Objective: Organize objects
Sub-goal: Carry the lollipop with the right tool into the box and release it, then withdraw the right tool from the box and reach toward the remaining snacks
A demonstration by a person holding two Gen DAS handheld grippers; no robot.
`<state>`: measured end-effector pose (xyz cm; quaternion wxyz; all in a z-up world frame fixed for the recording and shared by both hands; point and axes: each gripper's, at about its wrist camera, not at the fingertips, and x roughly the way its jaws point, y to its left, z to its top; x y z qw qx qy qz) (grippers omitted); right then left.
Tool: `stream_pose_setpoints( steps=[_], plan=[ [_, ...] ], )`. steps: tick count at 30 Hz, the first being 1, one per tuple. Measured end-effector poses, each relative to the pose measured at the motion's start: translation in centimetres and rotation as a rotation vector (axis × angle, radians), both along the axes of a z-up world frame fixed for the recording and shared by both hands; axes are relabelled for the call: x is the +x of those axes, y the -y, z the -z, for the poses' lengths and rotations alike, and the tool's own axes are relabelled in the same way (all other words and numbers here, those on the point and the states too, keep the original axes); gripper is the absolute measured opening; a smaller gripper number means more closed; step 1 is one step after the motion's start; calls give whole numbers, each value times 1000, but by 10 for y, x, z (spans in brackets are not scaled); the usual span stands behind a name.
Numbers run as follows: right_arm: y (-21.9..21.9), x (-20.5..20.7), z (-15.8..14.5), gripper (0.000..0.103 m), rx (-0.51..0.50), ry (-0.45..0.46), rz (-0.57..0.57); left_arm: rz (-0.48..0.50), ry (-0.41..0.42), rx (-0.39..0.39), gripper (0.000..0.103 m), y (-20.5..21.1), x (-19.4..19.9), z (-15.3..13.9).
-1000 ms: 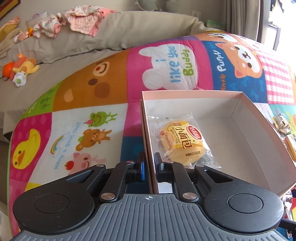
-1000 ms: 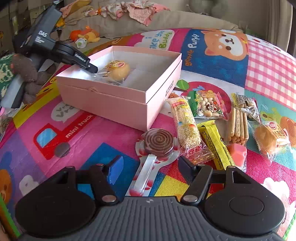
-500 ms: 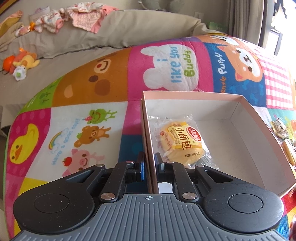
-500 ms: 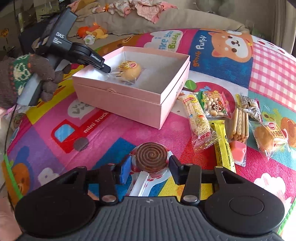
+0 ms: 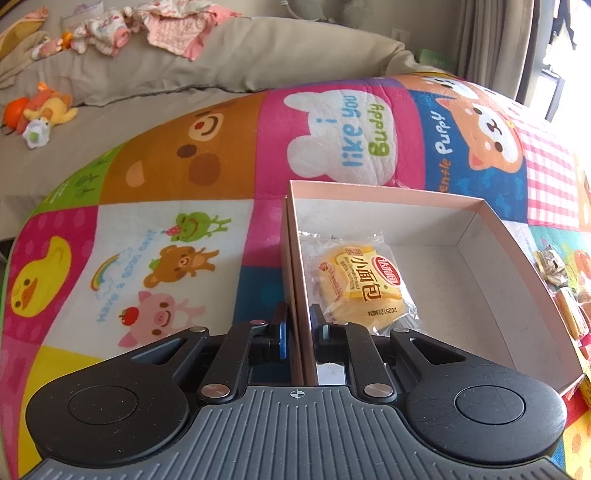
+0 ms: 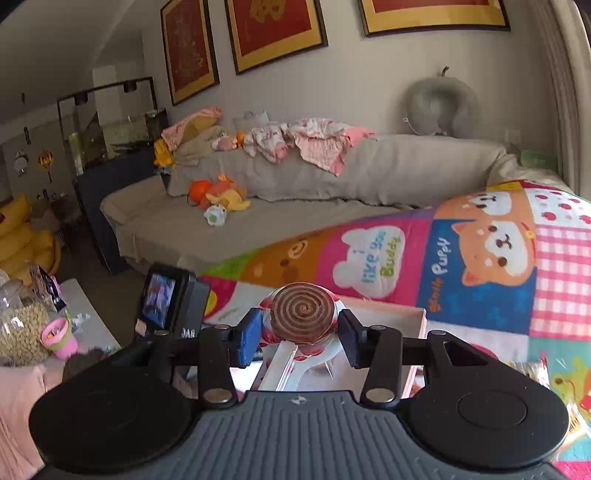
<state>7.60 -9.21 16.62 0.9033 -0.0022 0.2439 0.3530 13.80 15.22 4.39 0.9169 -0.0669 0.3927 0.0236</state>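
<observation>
**Lollipop lifted, box held steady**

A second ago my right gripper point(image 6: 300, 334) was low over the bright patchwork play mat point(image 6: 480, 258), wide open around the round brown swirl lollipop in its clear wrapper point(image 6: 302, 318). Half a second ago the fingers had come in close on both sides of the candy. Then the view was very different. The lollipop was up off the mat, and behind it I saw the grey sofa point(image 6: 332, 192) and the red framed pictures point(image 6: 273, 33) on the wall. So I think the pick-up worked and the lollipop was on its way to the box.

My right gripper was closed partway, about as wide as the candy head. The blue pad on one side and the black finger on the other pressed the wrapped candy between them. The white stick part of the wrapper hung down toward the gripper body.

My left gripper point(image 5: 298, 328) had not moved at all in that time. It was almost fully closed, pinching the thin side wall of the open pink cardboard box point(image 5: 487, 221), one finger outside and one inside. This kept the box from sliding.

Inside the box, right next to that wall, lay the small yellow bun in a clear packet point(image 5: 360, 282). The rest of the box floor was bare, so there was room for the lollipop. The other snacks waited on the mat by the far side of the box.
</observation>
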Motion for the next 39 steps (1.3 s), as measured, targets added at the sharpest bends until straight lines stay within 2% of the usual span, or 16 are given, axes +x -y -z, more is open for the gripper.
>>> stream_pose_setpoints(
  steps=[5,10,16,20,24,28,30,35,39],
  plan=[
    [-19,22,4,50,-35,45,67,4,1,-5,14,0,-1,0],
    [9,24,16,58,-78,38,129,8,1,-1,14,2,-1,0],
    [63,18,46,60,-152,-12,227,7,-4,13,14,5,-1,0],
    [88,18,77,61,-205,-86,267,6,-12,21,13,7,-1,-1],
    [90,19,107,61,-274,-122,255,2,-22,29,13,8,0,-2],
    [80,34,127,61,-293,-150,244,-2,-29,27,13,8,0,-2],
    [72,47,135,58,-297,-164,240,-2,-32,25,13,7,0,-2],
    [60,67,146,34,-303,-201,210,-2,-33,23,13,7,0,-2],
    [58,59,148,30,-324,-208,183,-1,-33,22,13,7,0,-2]
  ],
)
